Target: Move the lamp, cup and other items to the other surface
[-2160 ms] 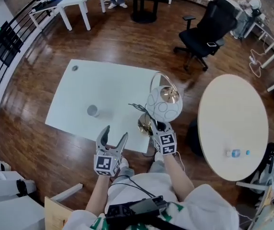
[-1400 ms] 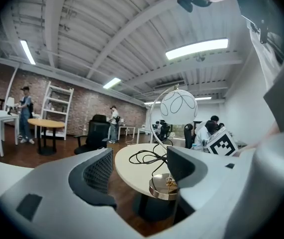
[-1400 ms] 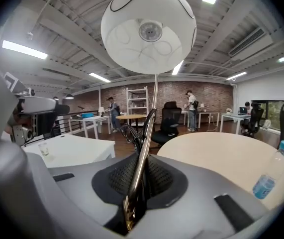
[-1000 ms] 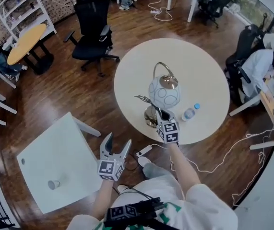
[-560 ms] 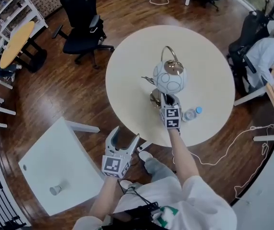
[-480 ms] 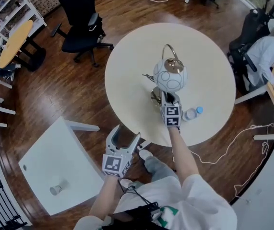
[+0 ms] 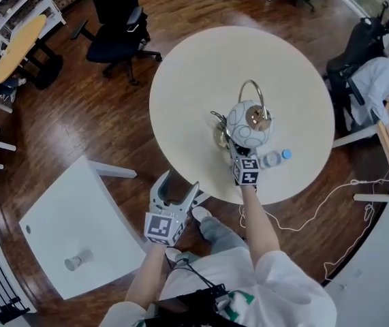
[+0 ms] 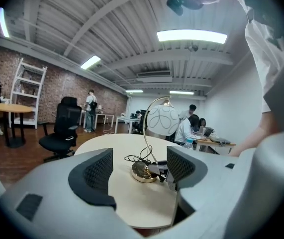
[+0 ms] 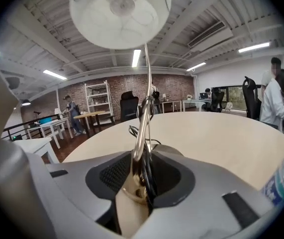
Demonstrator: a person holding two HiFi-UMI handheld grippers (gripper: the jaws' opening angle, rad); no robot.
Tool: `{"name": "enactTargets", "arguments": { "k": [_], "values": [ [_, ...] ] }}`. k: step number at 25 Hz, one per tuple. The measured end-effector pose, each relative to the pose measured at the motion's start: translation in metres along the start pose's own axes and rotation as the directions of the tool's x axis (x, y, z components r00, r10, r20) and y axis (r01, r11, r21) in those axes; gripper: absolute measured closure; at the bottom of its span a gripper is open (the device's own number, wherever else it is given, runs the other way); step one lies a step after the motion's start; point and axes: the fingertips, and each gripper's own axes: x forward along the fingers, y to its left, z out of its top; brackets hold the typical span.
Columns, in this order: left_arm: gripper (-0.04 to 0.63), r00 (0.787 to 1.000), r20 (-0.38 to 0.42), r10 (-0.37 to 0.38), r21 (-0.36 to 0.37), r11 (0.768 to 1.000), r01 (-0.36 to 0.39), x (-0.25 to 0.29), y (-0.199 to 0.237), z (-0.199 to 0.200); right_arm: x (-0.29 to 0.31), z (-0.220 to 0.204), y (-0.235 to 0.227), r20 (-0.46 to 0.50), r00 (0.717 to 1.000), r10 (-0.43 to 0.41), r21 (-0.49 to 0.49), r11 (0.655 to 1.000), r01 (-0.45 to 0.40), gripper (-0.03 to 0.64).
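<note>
Apparently the lamp (image 7: pixel 248 125) is being set down. It stands upright on the round table (image 7: pixel 194 73), right of the frame's centre, with a gold base, a curved gold stem and a white patterned globe. The jaws of the right gripper (image 7: pixel 233 146) have just been opening around the stem (the pads seem loosened). Next, this gripper should be drawn back clear of the cable. The cup (image 7: pixel 75 261), at lower left, is then to be fetched by the left gripper (image 7: pixel 178 182), held spread and empty.

Far and left parts of your round counter (image 7: pixel 194 67) lie bare. Near right edge is crowded: lamp (image 7: pixel 249 125), its cord (image 7: pixel 216 118), bottle (image 7: pixel 274 158) just beside. Floor (image 7: pixel 112 128) between the two counters is open; black chair (image 7: pixel 116 19) stands beyond. On the white counter (image 7: pixel 78 210), cup (image 7: pixel 75 261) near one corner, rest bare.
</note>
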Motion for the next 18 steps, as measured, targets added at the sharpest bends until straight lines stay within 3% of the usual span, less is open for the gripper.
{"name": "enactTargets", "arguments": {
  "k": [5,10,14,18],
  "values": [
    [0.261,0.999,0.027,0.026,0.013,1.000,-0.026,-0.029,0.010,0.002,-0.030,-0.003,0.017,0.010,0.999,-0.043,0.055,0.998,0.042,0.325],
    [0.262,0.995,0.058,0.082,0.002,0.997,-0.082,-0.074,0.021,0.001,-0.061,-0.005,0.035,0.029,0.998,-0.052,0.108,0.993,0.048,0.261],
    [0.262,0.986,0.070,0.148,-0.032,0.989,-0.146,-0.126,0.041,-0.004,-0.079,-0.010,0.085,0.037,0.999,0.029,0.046,0.998,-0.031,0.261],
    [0.261,0.965,0.091,0.246,-0.062,0.969,-0.241,-0.181,0.062,-0.011,-0.099,-0.005,0.181,0.046,0.973,0.226,-0.055,0.973,-0.224,0.261]
  ]
}}
